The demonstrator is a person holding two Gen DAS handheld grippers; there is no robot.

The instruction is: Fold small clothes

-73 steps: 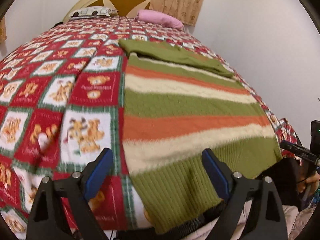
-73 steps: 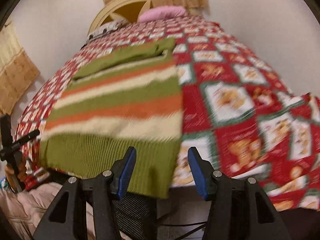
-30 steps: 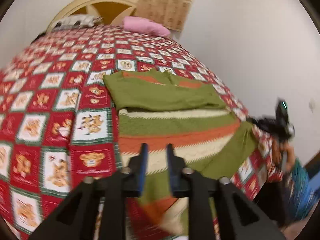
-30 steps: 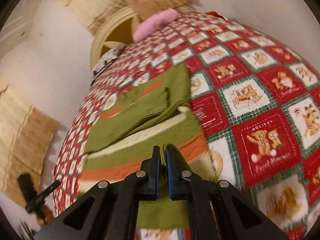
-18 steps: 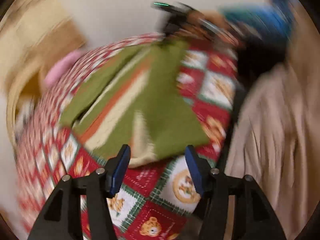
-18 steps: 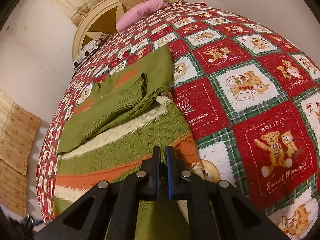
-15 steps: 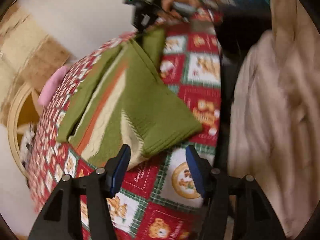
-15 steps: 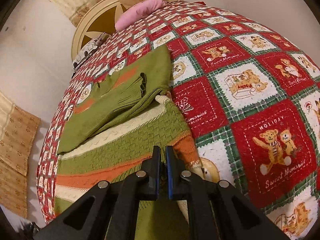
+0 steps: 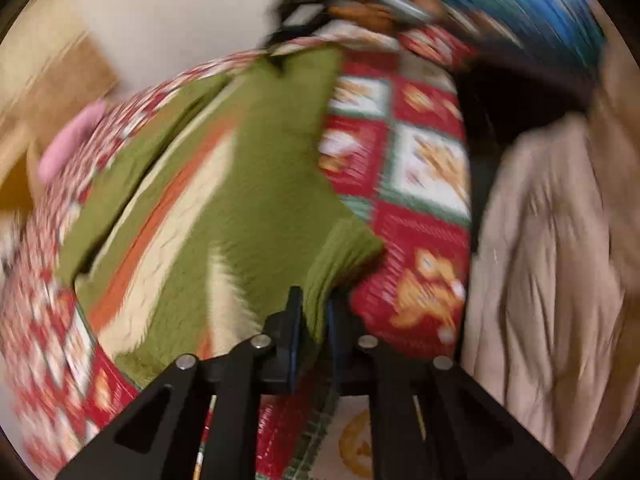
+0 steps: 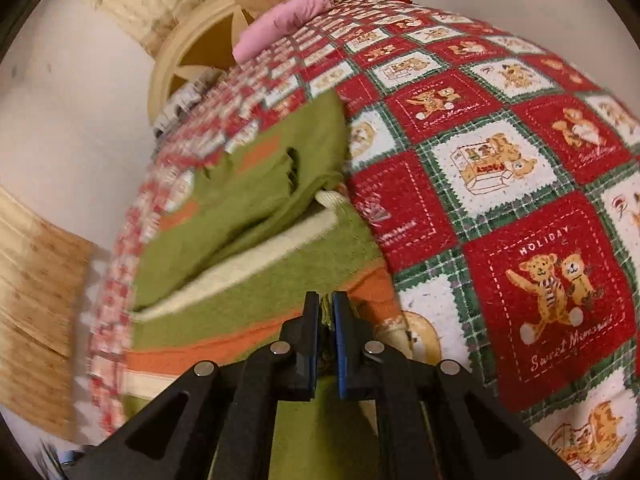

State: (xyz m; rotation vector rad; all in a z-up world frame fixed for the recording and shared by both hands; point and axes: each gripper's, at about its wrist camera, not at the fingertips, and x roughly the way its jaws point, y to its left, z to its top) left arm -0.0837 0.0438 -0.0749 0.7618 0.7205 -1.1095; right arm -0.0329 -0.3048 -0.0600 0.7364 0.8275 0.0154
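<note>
Here, a striped sweater (image 9: 224, 208) lies on a bed with a red and white teddy bear blanket (image 9: 420, 216). The sweater has green, orange and cream stripes.

In the left wrist view, the picture is blurry. The left gripper (image 9: 314, 320) sits at the bottom middle of the frame. Its two fingers are squeezed together on a green corner of the sweater. The green cloth bunches up between them and sticks out above the tips. The rest of the sweater spreads away toward the upper left of the frame. At the top middle, the right gripper (image 9: 280, 54) shows as a dark blur at the far edge of the sweater, with a hand (image 9: 384, 0) behind it. Pale cloth (image 9: 552, 280) fills the right side of the frame.

In the right wrist view, the right gripper (image 10: 326, 322) is at the bottom middle. Its fingers are pressed almost shut, and a thin fold of green sweater (image 10: 256, 240) is pinched in the narrow gap between them. More green cloth hangs below, between the black arms of the gripper. Just past the fingertips there is an orange stripe, then green, then cream. Folded green sleeves lie on the far part of the sweater, in the middle left of the frame. The blanket (image 10: 500, 168) fills the right side. A pink pillow (image 10: 280, 24) and a cream headboard (image 10: 180, 52) are at the top.
</note>
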